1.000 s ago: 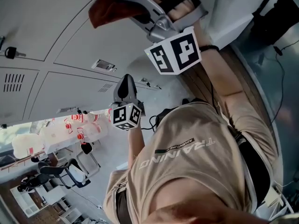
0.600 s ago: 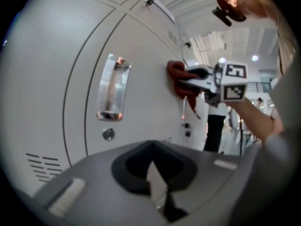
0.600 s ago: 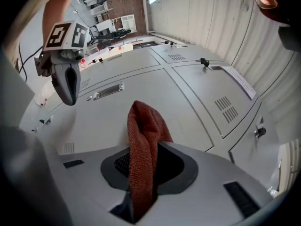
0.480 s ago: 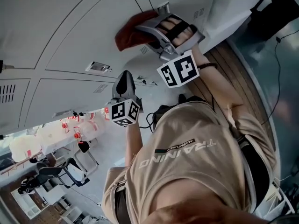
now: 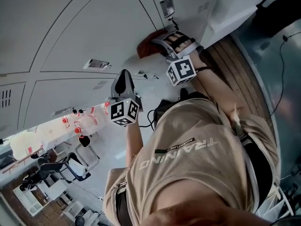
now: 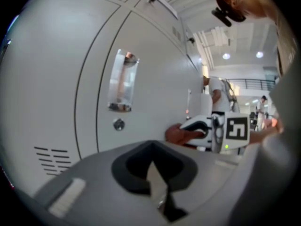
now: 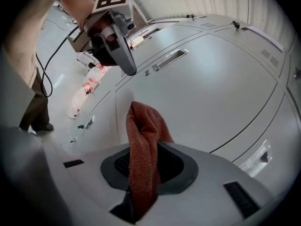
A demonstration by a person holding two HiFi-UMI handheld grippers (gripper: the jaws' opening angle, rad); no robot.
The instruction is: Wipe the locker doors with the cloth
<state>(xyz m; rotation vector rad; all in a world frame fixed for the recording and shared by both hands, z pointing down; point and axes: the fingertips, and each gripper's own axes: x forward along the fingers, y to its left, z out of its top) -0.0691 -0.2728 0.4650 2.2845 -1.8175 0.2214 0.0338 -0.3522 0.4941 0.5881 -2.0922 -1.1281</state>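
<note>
The right gripper is clamped on the red cloth, which rises from between its jaws toward 12 o'clock and folds over in front of a grey door. In the head view the cloth sits bunched at the tip of the right gripper, at 10 o'clock from its marker cube. It is pressed to the door, with a lock plate at 12 o'clock from it.

The left gripper hangs at 7 o'clock from the cloth, near it but apart. In its own view the left gripper has its jaws together with nothing between them. A label holder lies at 11 o'clock from them with a keyhole just under it. Vent slots lie at 9 o'clock, and the right gripper with the cloth at 2 o'clock.

From the right gripper's view, the left gripper looms at 11 o'clock above the cloth. A beige shirt fills the head view's 5 o'clock, with a black cable beside it and red-capped bottles at 8 o'clock
</note>
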